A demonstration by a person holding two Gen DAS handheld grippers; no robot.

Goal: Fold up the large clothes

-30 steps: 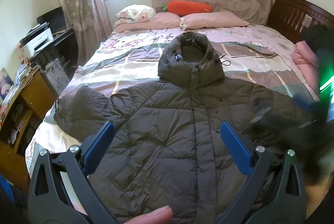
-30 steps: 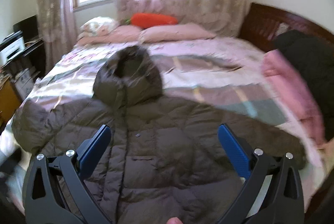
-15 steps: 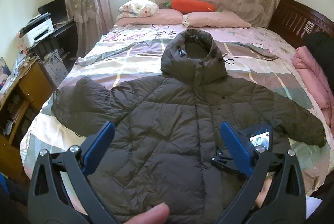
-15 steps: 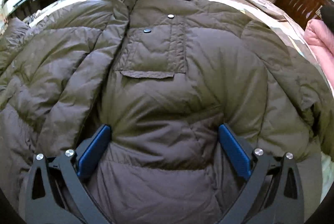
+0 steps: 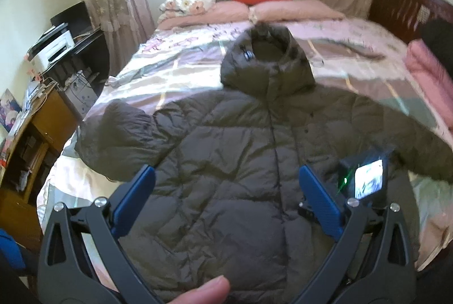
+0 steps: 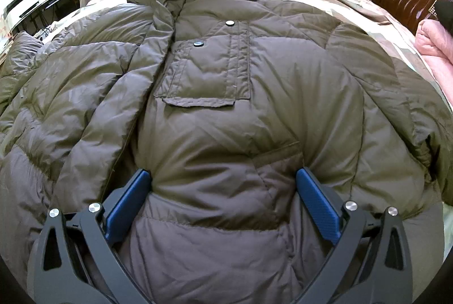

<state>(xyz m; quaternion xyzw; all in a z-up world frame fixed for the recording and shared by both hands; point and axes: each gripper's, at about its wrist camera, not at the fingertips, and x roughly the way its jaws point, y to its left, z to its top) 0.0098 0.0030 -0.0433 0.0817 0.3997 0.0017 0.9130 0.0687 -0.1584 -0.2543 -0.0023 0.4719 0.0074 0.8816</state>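
Lying flat, jacket [image 5: 240, 162] hood toward pillows [image 5: 294, 10].

Bare bedspread [image 5: 181, 71] beyond jacket [image 5: 226, 162]; pink quilt [image 5: 430, 77] rightward.

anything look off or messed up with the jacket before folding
Nothing stands out. The jacket lies flat, front up on the bed, sleeves spread, hood toward the pillows. The right gripper presses its open jaws into the puffy front.

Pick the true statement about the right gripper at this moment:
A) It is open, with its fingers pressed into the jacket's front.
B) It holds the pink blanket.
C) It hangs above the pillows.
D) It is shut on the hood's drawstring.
A: the right gripper is open, its blue fingers sunk into the padded jacket below the chest pocket.
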